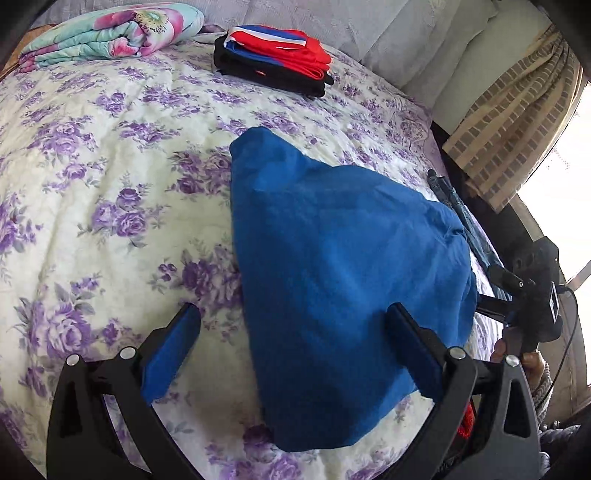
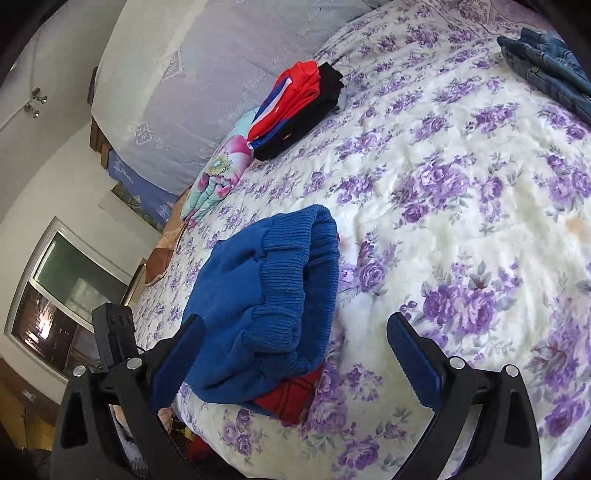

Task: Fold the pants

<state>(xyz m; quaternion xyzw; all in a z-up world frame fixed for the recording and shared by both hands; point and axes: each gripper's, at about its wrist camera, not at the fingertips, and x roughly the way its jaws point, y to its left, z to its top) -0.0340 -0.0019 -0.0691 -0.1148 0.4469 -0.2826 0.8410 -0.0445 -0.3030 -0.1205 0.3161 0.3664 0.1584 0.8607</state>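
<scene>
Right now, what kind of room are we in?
Most likely a home bedroom. The blue pants lie on a bed with a purple floral bedspread, a folded floral quilt sits near the padded headboard, and a curtain hangs by a bright window.

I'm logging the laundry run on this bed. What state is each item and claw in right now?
blue pants: folded over, lying on the bedspread, ungripped
left claw: open, over the pants
right claw: open, at the ribbed waistband
stack of clothes: folded, piled
jeans: unfolded, at the bed's edge
floral quilt: folded
</scene>
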